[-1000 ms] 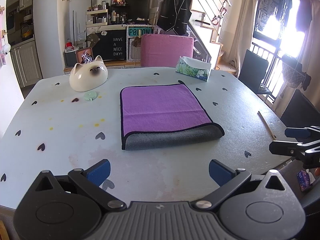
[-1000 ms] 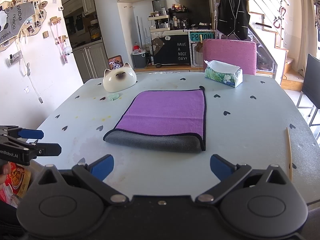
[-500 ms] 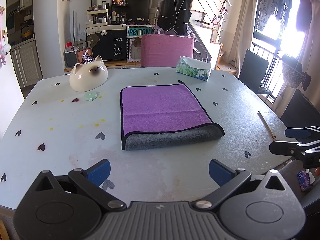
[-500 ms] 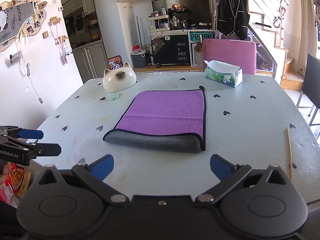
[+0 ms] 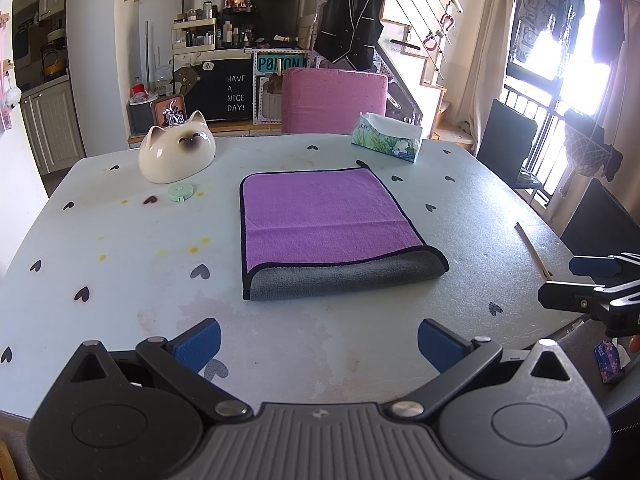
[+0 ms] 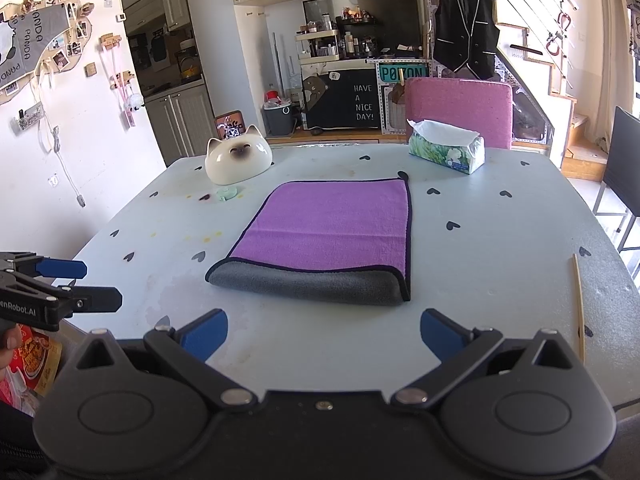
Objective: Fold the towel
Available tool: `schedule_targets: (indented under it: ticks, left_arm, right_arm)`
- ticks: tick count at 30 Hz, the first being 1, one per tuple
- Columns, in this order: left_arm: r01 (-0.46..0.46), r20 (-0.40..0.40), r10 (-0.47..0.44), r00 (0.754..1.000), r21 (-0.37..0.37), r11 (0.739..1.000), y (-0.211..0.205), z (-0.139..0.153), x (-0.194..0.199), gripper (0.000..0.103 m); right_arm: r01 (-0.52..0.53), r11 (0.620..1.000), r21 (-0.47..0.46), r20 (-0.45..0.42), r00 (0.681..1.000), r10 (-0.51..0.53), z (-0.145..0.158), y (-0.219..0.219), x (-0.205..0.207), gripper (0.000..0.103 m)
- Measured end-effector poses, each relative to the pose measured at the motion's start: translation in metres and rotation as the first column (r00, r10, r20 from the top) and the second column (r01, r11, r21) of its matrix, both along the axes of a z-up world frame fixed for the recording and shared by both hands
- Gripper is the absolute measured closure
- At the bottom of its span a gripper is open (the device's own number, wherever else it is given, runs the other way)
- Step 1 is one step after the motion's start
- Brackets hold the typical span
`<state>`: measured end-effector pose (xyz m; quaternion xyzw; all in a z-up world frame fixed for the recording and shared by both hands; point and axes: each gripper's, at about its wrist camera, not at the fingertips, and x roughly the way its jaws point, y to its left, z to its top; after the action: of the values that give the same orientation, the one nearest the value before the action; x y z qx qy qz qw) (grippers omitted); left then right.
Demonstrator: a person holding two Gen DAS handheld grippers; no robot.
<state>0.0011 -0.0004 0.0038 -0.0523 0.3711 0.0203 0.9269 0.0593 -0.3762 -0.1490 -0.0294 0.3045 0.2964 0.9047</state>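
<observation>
Nearest me, my left gripper point(image 5: 319, 340) and right gripper point(image 6: 323, 330) both hang with blue pads spread wide, holding nothing, at the near edge of the pale heart-dotted table point(image 5: 120, 280). Only the right view shows the panda wall collage point(image 6: 24, 52); only the left shows the sunlit window point(image 5: 560, 60). The folded purple-and-grey microfibre towel point(image 5: 328, 228) lies mid-table, its rounded grey fold facing me, its long axis running away toward the white cat-shaped bowl point(image 5: 176, 152) and green tissue box point(image 5: 386, 142).

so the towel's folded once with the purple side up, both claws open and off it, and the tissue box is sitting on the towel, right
Not quite: the tissue box sits on the table beyond the towel, apart from it, as the right wrist view shows. The rest holds: folded, purple side up, left claw and right claw open and clear.
</observation>
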Motion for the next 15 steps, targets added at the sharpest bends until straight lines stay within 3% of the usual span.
schedule_targets:
  ticks: [15]
  left_arm:
    - [0.001, -0.001, -0.001, 1.0, -0.002, 1.0, 0.0017, 0.0051, 0.0061, 0.0]
  right_arm:
    - [0.0, 1.0, 0.0, 0.001, 1.0, 0.0, -0.0002, -0.0011, 0.0023, 0.0]
